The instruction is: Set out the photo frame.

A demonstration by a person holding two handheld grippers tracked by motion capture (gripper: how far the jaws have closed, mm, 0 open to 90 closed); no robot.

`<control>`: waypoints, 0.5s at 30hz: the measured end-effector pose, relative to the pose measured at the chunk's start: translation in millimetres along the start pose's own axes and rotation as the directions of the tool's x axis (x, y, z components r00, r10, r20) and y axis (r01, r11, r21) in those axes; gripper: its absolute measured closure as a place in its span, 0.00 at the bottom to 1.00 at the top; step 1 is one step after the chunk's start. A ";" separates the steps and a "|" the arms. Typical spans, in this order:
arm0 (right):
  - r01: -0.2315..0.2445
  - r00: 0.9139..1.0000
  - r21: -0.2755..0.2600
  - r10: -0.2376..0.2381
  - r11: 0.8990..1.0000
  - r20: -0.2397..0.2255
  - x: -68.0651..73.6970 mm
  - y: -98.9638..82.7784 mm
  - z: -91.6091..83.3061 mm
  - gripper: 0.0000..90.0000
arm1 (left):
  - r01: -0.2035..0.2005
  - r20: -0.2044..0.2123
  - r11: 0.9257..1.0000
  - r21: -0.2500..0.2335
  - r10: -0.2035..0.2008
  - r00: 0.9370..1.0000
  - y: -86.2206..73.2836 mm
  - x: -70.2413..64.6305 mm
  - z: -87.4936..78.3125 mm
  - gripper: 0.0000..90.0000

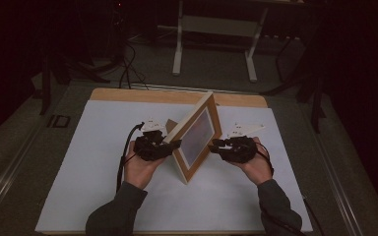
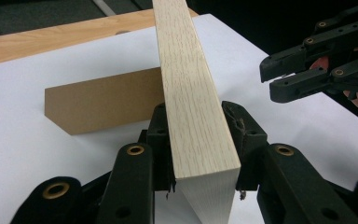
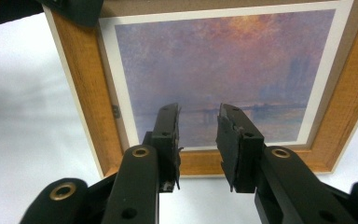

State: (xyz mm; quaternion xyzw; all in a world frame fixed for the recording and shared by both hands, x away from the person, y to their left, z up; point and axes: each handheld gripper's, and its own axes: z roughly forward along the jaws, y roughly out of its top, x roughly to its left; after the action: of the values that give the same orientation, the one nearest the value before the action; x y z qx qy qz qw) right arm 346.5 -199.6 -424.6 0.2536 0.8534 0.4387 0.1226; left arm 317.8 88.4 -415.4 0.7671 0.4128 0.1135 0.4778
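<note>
Your left gripper (image 2: 200, 140) has its two jaws on the sides of the pale edge of the frame (image 2: 191, 93), and in its own view the pads touch the wood on both sides, so I judge that it grips the frame. Your right gripper (image 3: 198, 140) is open and holds nothing; its jaws stand apart just in front of the picture (image 3: 214, 70), near the lower border of the frame.

From above, the frame (image 1: 197, 135) stands tilted on one corner on the white sheet (image 1: 103, 172), between your two grippers, with the left gripper (image 1: 172, 145) at its back edge and the right gripper (image 1: 215, 145) close before the glass side. The brown stand (image 2: 102, 105) lies flat behind the left gripper, touching the sheet.

What can go wrong from here:
- The frame rests on a corner only. If your left grip becomes loose, the frame can rotate between the pads and fall flat, probably toward the right gripper.
- The wood edge is smooth, so the pads can slip along it if you lift quickly.
- The right jaws point at the picture. If you push forward, they can scratch the front or push the frame over.
- The stand looks folded out behind; if you lower the frame without checking it, the stand may bend under it.
</note>
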 end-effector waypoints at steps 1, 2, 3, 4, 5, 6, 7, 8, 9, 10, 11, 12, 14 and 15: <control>0.000 1.000 0.001 0.000 1.000 0.001 -0.3 0.0 -0.4 0.76 | 0.003 0.003 1.000 0.001 -0.003 1.000 0.2 0.8 -0.1 0.75; -0.001 1.000 0.000 0.001 1.000 0.003 -0.5 0.0 -1.4 0.76 | 0.005 0.006 1.000 0.000 -0.005 1.000 0.5 1.5 -0.1 0.75; -0.001 1.000 0.000 0.001 1.000 0.003 -0.5 0.0 -1.4 0.76 | 0.002 0.010 1.000 0.001 -0.002 1.000 0.9 2.7 -0.1 0.75; -0.001 1.000 0.000 0.001 1.000 0.003 -0.9 0.0 -2.4 0.76 | 0.002 0.012 1.000 0.003 -0.002 1.000 1.3 4.1 -0.4 0.75; -0.001 1.000 0.000 0.001 1.000 0.003 -0.9 0.0 -2.4 0.76 | 0.007 0.014 1.000 0.002 -0.007 1.000 1.6 5.2 -0.4 0.75; -0.002 1.000 0.000 0.002 1.000 0.004 -1.0 0.0 -2.9 0.76 | 0.006 0.015 1.000 0.002 -0.007 1.000 1.8 6.6 -0.5 0.76; -0.001 1.000 -0.002 0.001 1.000 0.006 -1.3 -0.1 -3.0 0.76 | 0.011 0.015 1.000 0.000 -0.011 1.000 1.9 7.5 -0.4 0.76; -0.002 1.000 -0.002 0.002 1.000 0.005 -1.5 -0.2 -3.3 0.76 | 0.012 0.016 1.000 -0.001 -0.012 1.000 2.1 8.6 -0.5 0.76; 0.000 1.000 -0.001 0.000 1.000 0.005 -1.9 -0.4 -3.4 0.76 | 0.013 0.015 1.000 -0.001 -0.013 1.000 2.3 9.7 -0.6 0.76; -0.003 1.000 0.001 0.003 1.000 0.006 -2.0 -0.7 -3.6 0.76 | 0.017 0.016 1.000 -0.003 -0.016 1.000 2.4 10.8 -0.6 0.76; -0.003 1.000 0.001 0.003 1.000 0.006 -2.0 -0.7 -3.6 0.76 | 0.018 0.014 1.000 -0.006 -0.018 1.000 2.5 12.0 -0.6 0.76; -0.002 1.000 0.001 0.002 1.000 0.007 -2.0 -0.8 -3.5 0.76 | 0.024 0.012 1.000 -0.010 -0.024 1.000 2.5 13.0 -0.4 0.76; -0.003 1.000 0.001 0.003 1.000 0.006 -2.1 -1.1 -3.3 0.76 | 0.027 0.008 1.000 -0.012 -0.027 1.000 2.9 15.3 -0.4 0.77; -0.003 1.000 0.001 0.003 1.000 0.006 -2.1 -1.1 -3.3 0.76 | 0.031 0.003 0.999 -0.015 -0.031 1.000 3.0 16.2 -0.3 0.77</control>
State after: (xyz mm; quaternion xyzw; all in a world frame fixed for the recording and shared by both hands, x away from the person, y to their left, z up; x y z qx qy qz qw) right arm 346.5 -203.5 -423.6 0.2562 0.8529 0.4375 0.1246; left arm 329.4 100.0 -416.4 0.7574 0.4230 0.1081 0.4856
